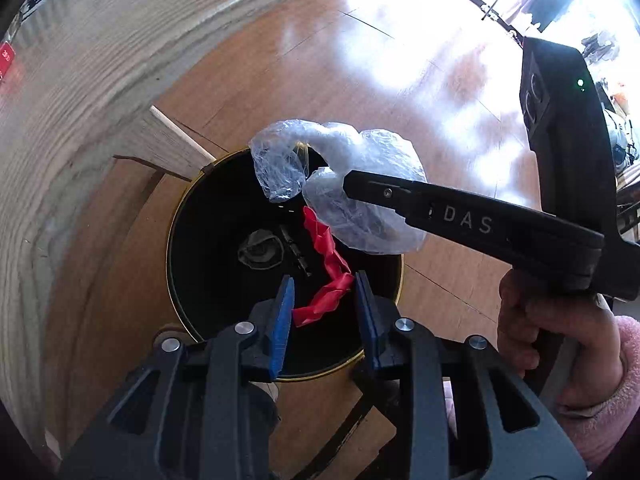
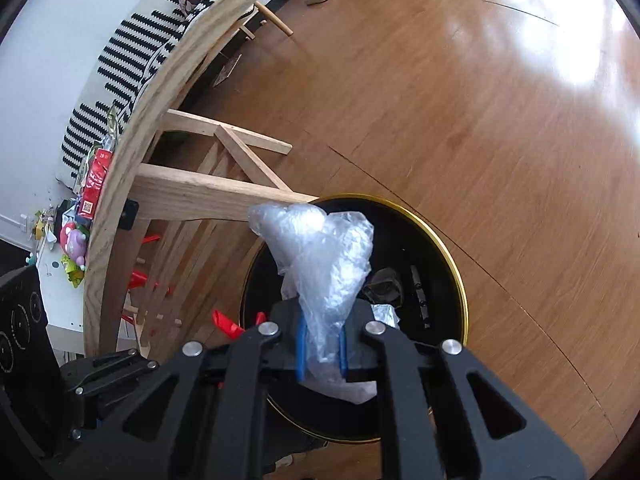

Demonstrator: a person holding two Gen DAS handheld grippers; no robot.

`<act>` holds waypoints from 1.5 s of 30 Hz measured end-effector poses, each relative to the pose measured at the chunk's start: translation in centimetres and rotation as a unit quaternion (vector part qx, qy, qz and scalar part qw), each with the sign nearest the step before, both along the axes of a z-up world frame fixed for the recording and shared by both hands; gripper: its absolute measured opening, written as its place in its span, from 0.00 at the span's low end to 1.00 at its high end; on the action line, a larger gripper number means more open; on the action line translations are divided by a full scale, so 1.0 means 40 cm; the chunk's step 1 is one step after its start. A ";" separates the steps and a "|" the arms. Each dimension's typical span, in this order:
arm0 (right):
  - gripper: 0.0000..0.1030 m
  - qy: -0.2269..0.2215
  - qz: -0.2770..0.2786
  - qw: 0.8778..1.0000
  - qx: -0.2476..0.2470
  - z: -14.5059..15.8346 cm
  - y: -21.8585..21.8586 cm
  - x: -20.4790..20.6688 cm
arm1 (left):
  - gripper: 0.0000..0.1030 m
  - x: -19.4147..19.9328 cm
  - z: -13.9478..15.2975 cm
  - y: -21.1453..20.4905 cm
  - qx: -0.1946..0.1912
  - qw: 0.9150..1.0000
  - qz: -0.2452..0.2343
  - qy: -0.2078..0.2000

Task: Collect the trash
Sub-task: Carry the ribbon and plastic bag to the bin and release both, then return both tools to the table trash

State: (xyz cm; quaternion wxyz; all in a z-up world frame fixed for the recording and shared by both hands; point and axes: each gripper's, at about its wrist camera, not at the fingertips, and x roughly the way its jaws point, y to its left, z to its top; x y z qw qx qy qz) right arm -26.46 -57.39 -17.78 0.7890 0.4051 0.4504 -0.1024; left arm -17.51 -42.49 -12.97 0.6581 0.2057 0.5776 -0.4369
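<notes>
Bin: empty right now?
No. The black bin already holds a crumpled dark wrapper and a thin black piece at its bottom.

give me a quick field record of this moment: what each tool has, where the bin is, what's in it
left tool: red wrapper between its pads; whether they press it, cannot tell
right tool: shut on clear plastic bag
bin: black, gold rim, on wooden floor beside wooden table frame
both items: over the bin's opening
bin contents: dark crumpled piece, small black part
person: hand in pink sleeve on right tool's handle
</notes>
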 end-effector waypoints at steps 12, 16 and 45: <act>0.93 0.018 -0.059 0.998 -0.011 0.052 -0.039 -0.018 | 0.94 -0.014 0.027 0.004 -0.004 0.999 0.008 -0.050; 0.93 0.032 -0.095 0.988 -0.118 0.104 -0.037 -0.032 | 0.94 0.000 0.084 0.039 -0.045 0.995 0.044 -0.075; 0.93 -0.072 0.162 0.940 -0.291 0.457 0.492 0.630 | 0.94 0.560 0.279 0.727 -0.051 0.902 0.353 -0.243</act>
